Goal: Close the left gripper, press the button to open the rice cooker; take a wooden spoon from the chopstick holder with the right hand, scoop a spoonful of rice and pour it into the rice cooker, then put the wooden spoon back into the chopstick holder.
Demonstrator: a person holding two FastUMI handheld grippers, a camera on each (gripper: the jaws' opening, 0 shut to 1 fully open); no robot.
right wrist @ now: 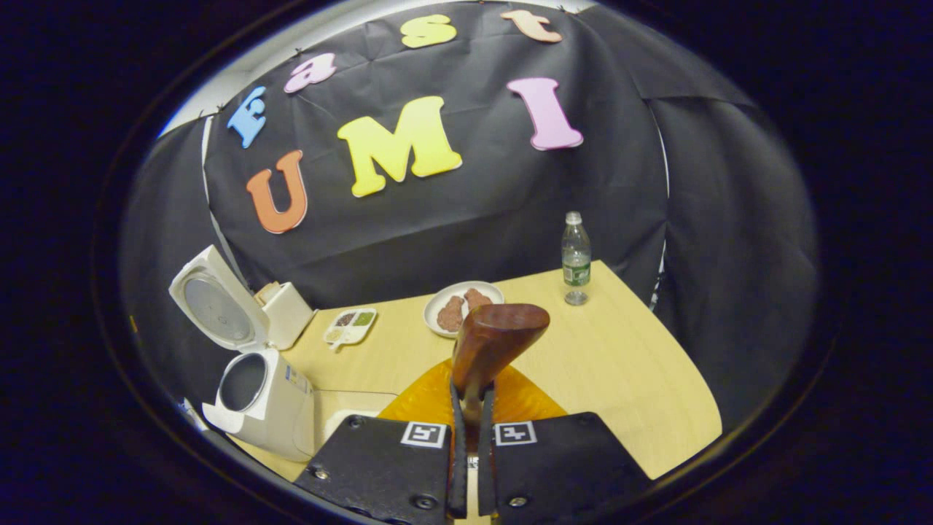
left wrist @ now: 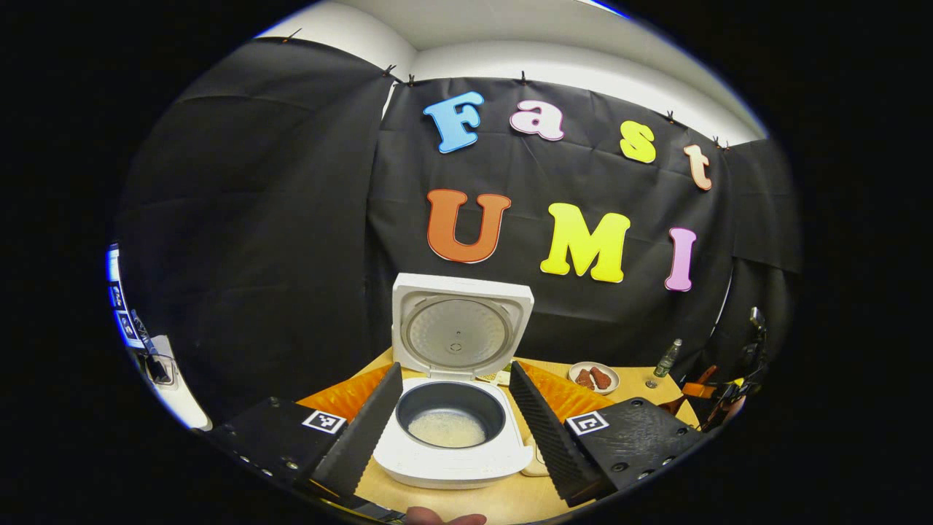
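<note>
Right gripper [right wrist: 471,437] fingers are clenching the wooden spoon [right wrist: 492,343] over the bench's near edge, left gripper [left wrist: 453,430] is hanging released over the open rice cooker [left wrist: 453,430] with rice [left wrist: 446,428] inside; probably returning the spoon, keep it upright.

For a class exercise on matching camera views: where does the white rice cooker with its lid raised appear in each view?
Left gripper view: the white rice cooker sits bottom centre, between the open left gripper's fingers.
Right gripper view: the cooker stands at the far left.
Shared landmark: the white plate of brown food.
</note>
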